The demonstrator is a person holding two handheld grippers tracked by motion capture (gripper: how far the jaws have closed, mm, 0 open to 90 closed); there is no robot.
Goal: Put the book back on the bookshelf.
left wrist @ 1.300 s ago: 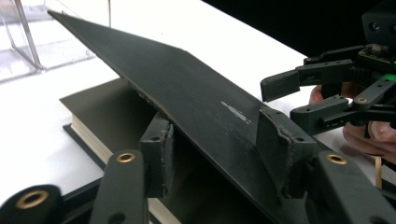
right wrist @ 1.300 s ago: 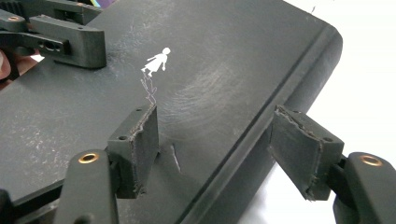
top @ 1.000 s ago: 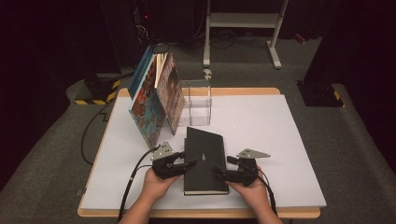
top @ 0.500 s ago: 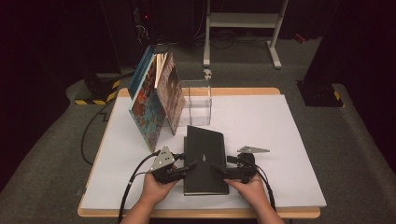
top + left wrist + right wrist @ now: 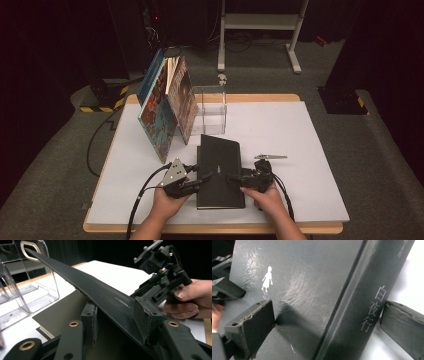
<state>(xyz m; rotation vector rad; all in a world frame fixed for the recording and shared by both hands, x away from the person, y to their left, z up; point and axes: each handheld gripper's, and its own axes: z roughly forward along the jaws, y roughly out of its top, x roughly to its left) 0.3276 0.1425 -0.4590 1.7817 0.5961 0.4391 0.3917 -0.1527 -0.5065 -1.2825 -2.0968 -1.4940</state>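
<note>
Black hardcover book [image 5: 220, 172] lies on the white table [image 5: 310, 150] between both claws. Left claw [image 5: 202, 181] is clamped on its lifted front cover [image 5: 105, 293]. Right claw [image 5: 327, 325] has just been opening and straddles the spine [image 5: 367, 297] without pressing. Cover could slip free and slam shut.

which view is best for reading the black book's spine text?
Right gripper view: the black book is close up, white spine characters legible. High view shows the whole book flat on the table, text too small. Left gripper view shows its lifted cover edge-on.
</note>
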